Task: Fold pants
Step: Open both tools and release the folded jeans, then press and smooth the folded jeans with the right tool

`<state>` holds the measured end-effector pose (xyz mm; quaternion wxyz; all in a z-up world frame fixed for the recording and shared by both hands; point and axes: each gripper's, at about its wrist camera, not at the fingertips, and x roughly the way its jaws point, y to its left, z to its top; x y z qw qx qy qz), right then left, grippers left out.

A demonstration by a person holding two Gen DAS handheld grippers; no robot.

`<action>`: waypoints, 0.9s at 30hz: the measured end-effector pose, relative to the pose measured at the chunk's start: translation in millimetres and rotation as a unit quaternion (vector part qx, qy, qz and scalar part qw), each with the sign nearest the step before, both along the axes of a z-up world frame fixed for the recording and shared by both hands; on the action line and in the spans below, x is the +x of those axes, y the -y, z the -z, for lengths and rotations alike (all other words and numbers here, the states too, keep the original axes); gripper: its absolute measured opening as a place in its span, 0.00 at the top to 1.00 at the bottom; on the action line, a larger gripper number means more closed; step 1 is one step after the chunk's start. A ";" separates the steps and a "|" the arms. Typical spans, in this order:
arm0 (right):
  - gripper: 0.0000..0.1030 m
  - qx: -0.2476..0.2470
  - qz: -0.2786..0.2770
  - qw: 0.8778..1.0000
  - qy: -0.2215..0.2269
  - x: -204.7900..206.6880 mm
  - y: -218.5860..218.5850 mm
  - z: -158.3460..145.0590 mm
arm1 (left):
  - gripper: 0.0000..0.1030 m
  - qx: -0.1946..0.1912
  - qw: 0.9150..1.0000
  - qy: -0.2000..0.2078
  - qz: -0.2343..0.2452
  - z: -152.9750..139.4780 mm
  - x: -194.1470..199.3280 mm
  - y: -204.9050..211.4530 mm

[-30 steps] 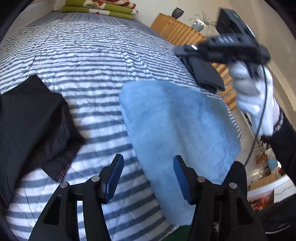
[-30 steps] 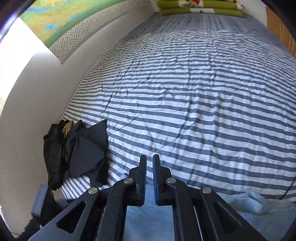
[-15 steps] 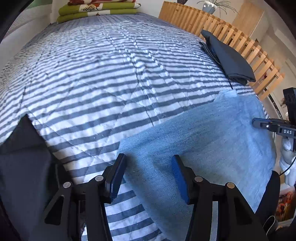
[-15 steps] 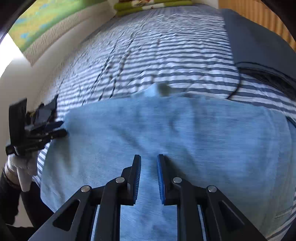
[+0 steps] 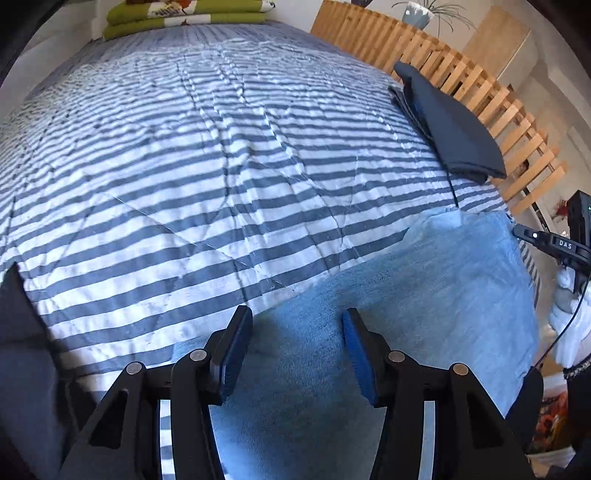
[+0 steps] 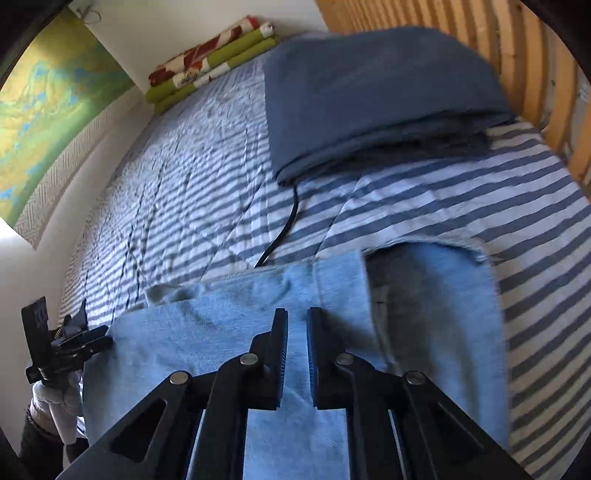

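Note:
Light blue jeans [image 5: 424, 295] lie folded flat on the striped bedcover [image 5: 184, 166] near its front edge. My left gripper [image 5: 297, 314] hangs open over their left end, nothing between its blue pads. The right gripper [image 6: 298, 314] hovers over the jeans [image 6: 207, 332] near a folded flap at the right end. Its jaws are closing to a narrow gap, and no cloth is pinched in it. Each gripper shows in the other's view: the right one [image 5: 521, 232] at the jeans' right edge, the left one [image 6: 99, 338] at their left edge, both in white-gloved hands.
A folded dark blue garment [image 6: 369, 92] lies by the wooden slatted rail [image 5: 480, 92] on the right, a black cable [image 6: 288, 221] running from it to the jeans. A black garment [image 5: 22, 350] lies at the left edge. Green cushions [image 5: 184, 22] line the far wall.
The right gripper swept from the bed's left side across the jeans to their right end and rolled. The left gripper shifted over the jeans' left end, and the black garment slid out of view.

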<state>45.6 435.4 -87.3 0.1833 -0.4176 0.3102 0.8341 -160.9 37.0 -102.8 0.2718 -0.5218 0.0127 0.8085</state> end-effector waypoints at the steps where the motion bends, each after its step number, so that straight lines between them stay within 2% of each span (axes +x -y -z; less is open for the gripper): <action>1: 0.78 0.015 0.009 1.000 -0.005 15.3 -1.7 -10.7 | 0.48 -0.006 1.000 -0.014 0.002 -8.4 7.0 4.6; 2: 0.67 0.025 0.023 0.999 -0.006 30.9 -3.6 -18.5 | 0.48 -0.007 1.000 -0.021 0.004 -15.7 14.9 10.3; 3: 0.65 0.027 0.034 0.999 -0.011 46.3 -5.8 -23.7 | 0.48 -0.001 1.000 -0.019 0.005 -20.5 22.2 16.6; 8: 0.65 -0.018 0.059 0.998 -0.026 91.4 10.0 -22.8 | 0.47 0.020 1.000 0.009 -0.017 -21.5 68.4 56.9; 12: 0.65 -0.015 -0.010 1.000 -0.024 73.1 67.4 -24.1 | 0.40 0.047 0.997 0.050 -0.036 -4.2 112.7 83.8; 15: 0.65 -0.019 -0.070 0.997 -0.028 45.0 120.6 -24.3 | 0.39 0.040 0.997 0.065 -0.031 13.4 138.6 87.3; 19: 0.65 -0.015 -0.149 0.989 -0.020 8.3 192.7 -13.6 | 0.37 0.079 0.990 0.102 -0.050 31.4 145.4 91.7; 22: 0.65 -0.007 -0.189 0.982 -0.003 -9.9 238.4 4.2 | 0.36 0.082 0.991 0.097 -0.045 32.5 148.8 87.4; 24: 0.65 0.025 -0.205 0.978 0.019 -22.1 259.2 16.8 | 0.44 0.083 0.991 0.101 -0.035 34.6 151.9 84.5; 25: 0.65 0.049 -0.210 0.976 0.035 -28.4 267.9 24.1 | 0.61 0.085 0.990 0.109 -0.032 36.5 152.3 83.7; 26: 0.65 0.071 -0.214 0.973 0.050 -32.4 273.4 30.8 | 0.68 0.090 0.988 0.122 -0.034 36.8 151.7 83.5; 27: 0.65 0.082 -0.214 0.971 0.061 -36.0 276.5 35.4 | 0.68 0.091 0.987 0.123 -0.038 33.7 150.1 83.8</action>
